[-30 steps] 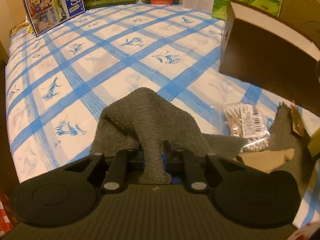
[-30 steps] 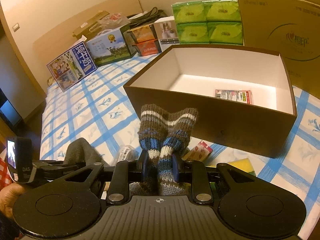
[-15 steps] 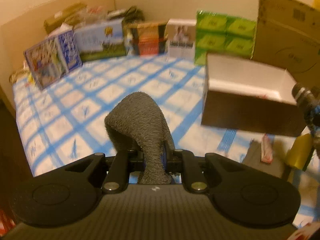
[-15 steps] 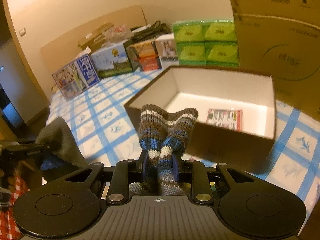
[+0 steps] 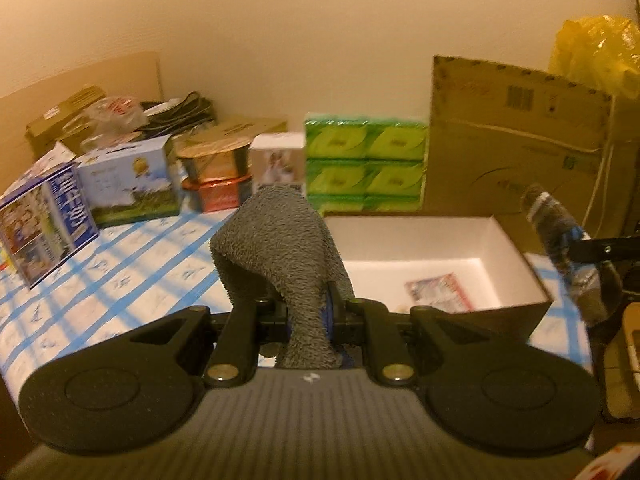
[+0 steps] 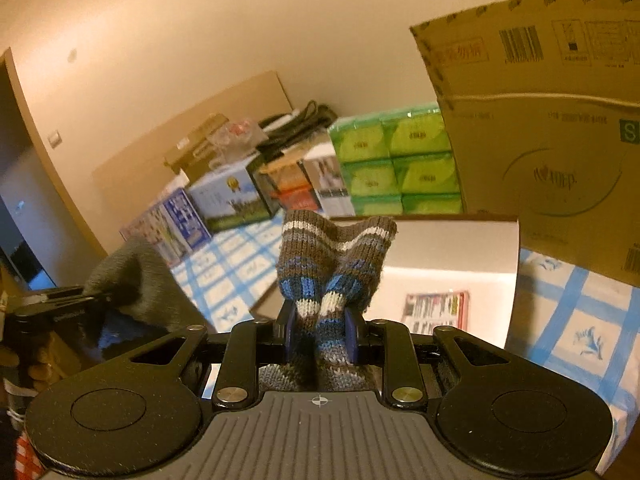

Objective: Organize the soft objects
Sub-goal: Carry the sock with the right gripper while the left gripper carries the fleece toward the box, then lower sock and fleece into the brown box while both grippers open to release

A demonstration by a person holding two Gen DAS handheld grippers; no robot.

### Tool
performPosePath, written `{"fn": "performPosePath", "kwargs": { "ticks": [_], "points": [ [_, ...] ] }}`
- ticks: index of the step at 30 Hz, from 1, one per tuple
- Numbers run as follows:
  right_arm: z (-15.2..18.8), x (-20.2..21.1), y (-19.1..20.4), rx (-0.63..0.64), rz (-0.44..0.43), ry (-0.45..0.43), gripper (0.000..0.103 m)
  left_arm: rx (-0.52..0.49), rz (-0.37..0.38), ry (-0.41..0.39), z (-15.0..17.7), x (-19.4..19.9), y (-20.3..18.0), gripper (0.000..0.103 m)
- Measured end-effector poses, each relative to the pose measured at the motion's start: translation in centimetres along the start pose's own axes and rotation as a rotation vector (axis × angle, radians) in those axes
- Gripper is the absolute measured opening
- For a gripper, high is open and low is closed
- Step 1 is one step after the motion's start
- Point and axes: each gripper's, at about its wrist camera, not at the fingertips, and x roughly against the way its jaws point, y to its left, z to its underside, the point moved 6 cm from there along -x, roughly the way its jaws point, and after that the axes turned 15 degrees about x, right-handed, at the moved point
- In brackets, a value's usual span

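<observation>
Tall cardboard carton (image 6: 552, 128) upper right, bed with blue-checked sheet (image 5: 120, 276) at left. Open brown box (image 5: 440, 256) center right, printed packet (image 6: 436, 310) inside. Green tissue packs (image 5: 364, 164) behind it. Left claw (image 5: 308, 316) clamped on grey towel (image 5: 280, 248), blocking box's left end. Right claw (image 6: 318, 332) clamped on striped knit sock (image 6: 332, 256) before box; only the right view shows the wall switch (image 6: 54, 138).

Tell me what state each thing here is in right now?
Left hand-held gripper: shut on the grey towel, held in the air.
Right hand-held gripper: shut on the striped knit sock, held in the air.
Brown box: open, a printed packet inside.
</observation>
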Motion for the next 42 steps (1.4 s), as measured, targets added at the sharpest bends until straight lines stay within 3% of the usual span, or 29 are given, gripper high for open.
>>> {"fn": "performPosePath", "kwargs": {
  "ticks": [14,24,31,37,42],
  "points": [
    [-1.5,0.3,-1.6,-0.007,0.031,-0.013,0.025,-0.054,0.098,-0.028,-3.3,-1.4,-5.6,0.013],
    [-3.0,-1.3,-3.7,0.009,0.074,-0.01,0.025,-0.075,0.147,-0.014,-6.0,-5.2,-9.7,0.013],
    [-3.2,-4.0,-5.8,0.006,0.124,0.025,0.025,-0.078,0.164,0.037,-6.2,-9.7,-11.6,0.013],
    [-2.2,-7.0,-7.4,-0.014,0.163,0.078,0.025,-0.095,0.129,0.114,-4.7,-14.7,-11.9,0.014],
    [-1.5,-9.1,-8.4,-0.022,0.193,0.12,0.025,-0.096,0.118,0.187,-3.2,-18.1,-11.8,0.021]
  ]
}}
